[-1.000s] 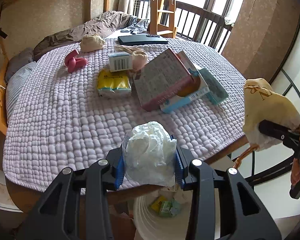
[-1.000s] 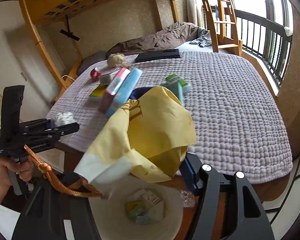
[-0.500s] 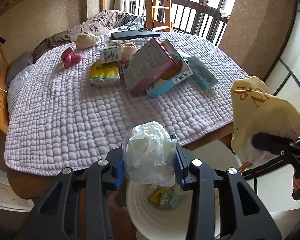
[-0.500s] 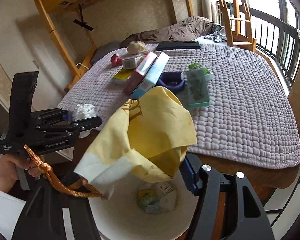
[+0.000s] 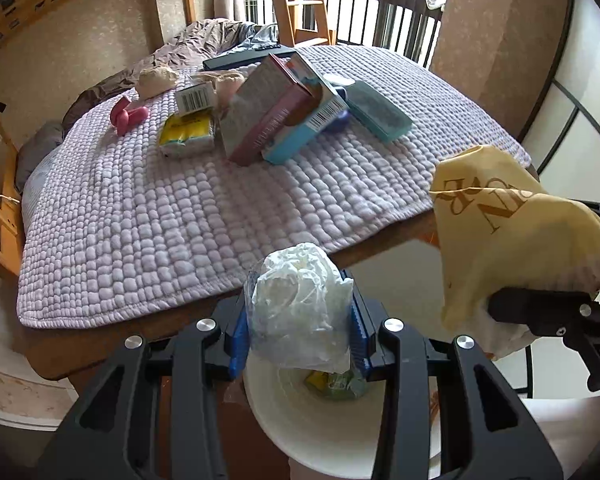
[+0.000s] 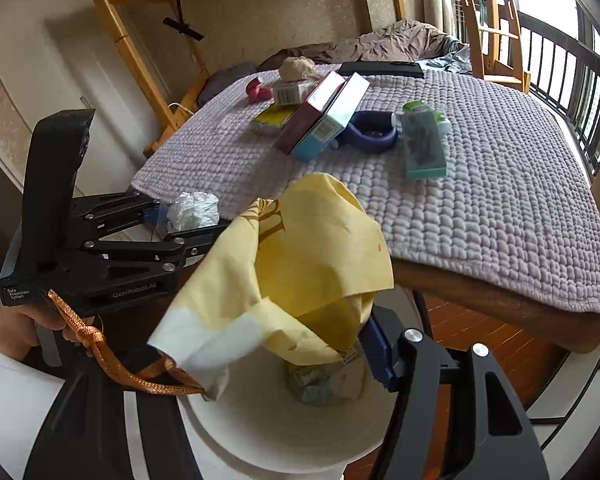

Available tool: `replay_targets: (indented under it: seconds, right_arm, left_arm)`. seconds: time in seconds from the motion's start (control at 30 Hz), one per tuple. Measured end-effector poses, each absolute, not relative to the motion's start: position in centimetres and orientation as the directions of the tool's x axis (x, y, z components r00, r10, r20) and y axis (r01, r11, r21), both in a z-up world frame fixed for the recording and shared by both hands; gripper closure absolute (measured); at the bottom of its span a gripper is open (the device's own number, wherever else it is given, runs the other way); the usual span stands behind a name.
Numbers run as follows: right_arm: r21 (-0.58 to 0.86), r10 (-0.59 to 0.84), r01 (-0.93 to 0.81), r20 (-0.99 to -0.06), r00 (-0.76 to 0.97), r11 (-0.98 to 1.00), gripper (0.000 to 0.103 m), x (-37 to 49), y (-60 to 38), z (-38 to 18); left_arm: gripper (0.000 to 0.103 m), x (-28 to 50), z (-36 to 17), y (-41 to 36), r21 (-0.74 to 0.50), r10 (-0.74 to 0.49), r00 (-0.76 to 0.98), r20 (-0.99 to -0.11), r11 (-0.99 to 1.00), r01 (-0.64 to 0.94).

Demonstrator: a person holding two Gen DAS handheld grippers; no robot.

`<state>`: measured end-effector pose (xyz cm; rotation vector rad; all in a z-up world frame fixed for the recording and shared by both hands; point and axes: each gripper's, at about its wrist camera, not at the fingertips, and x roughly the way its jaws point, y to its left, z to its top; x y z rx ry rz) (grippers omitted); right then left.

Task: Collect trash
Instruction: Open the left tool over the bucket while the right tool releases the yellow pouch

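The left gripper (image 5: 300,320) is clamped on a crumpled wad of thin white plastic film (image 5: 300,312), its blue ribbed pads (image 5: 238,332) pressing the wrinkled, translucent bundle from both sides. The wad hangs directly above the round white bin (image 5: 268,412), whose smooth curved wall opens at 6 o'clock in the left wrist view; a yellow packet and a greenish wrapper lie on its bottom.

The right gripper (image 6: 288,344) holds a soft yellow bag (image 6: 320,256) of matte, paper-like sheet with a white lower edge and brown printed lettering. Its fingers stand about half apart with the bag's folds bunched between them, and one blue pad (image 6: 376,348) shows at the bag's right side; the other finger is hidden under the bag. The bag droops over the bin's rim, open mouth facing up. In the right wrist view the left gripper reaches in from 9 o'clock, with a braided orange cord (image 6: 112,364) hanging from it and a hand (image 6: 12,332) gripping its handle.

Beyond, toward 12 o'clock, a lilac quilted cover (image 5: 160,220) with a bubbly woven texture lies on a wooden-edged bed. On it sit two leaning rectangular cardboard boxes, one maroon-edged (image 5: 260,120) and one light blue (image 5: 304,128), a flat teal box (image 5: 376,112), a yellow tissue packet (image 5: 188,134), a small white barcode box (image 5: 194,98), a pink rounded object (image 5: 128,114) and a purple ring-shaped item (image 6: 370,132).
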<state>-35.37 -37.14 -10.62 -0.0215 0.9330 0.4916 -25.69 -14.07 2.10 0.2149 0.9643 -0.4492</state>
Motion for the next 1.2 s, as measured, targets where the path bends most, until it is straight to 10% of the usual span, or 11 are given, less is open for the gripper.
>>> replay_targets:
  seconds: [1.2]
  right_arm:
    - [0.141, 0.3, -0.404, -0.883, 0.361, 0.904, 0.04, -35.6, -35.7, -18.4]
  left_arm:
    - [0.061, -28.3, -5.8, -16.0, 0.03, -0.185, 0.353, -0.917, 0.851, 0.524]
